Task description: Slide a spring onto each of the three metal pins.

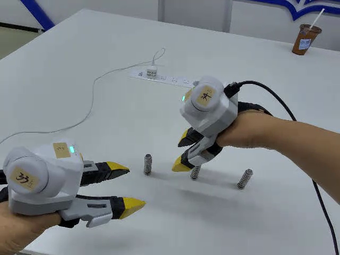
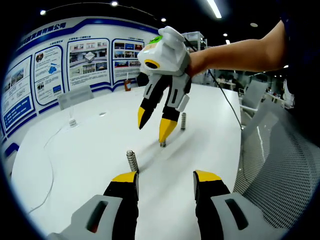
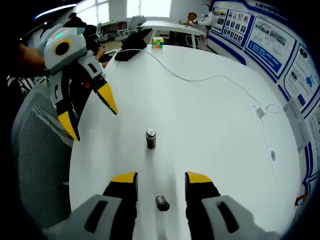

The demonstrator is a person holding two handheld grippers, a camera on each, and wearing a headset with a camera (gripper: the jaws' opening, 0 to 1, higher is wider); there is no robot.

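Three short metal pins stand upright on the white table (image 1: 95, 64), each with a coil spring around it: the left pin (image 1: 147, 164), the middle pin (image 1: 195, 172) and the right pin (image 1: 244, 179). My right gripper (image 1: 180, 154) points down over the middle pin, open, with that pin (image 3: 161, 203) between its yellow tips but apart from them. The left pin (image 3: 150, 138) stands just beyond. My left gripper (image 1: 127, 186) is open and holds nothing. It hovers low at the near left, aimed at the left pin (image 2: 131, 160).
A white power strip (image 1: 159, 77) with a plugged charger and a long cable lies farther back. An iced drink cup (image 1: 306, 38) stands at the far right edge. A colour cube (image 3: 158, 42) sits far off. A mesh chair (image 2: 280, 165) stands beside the table.
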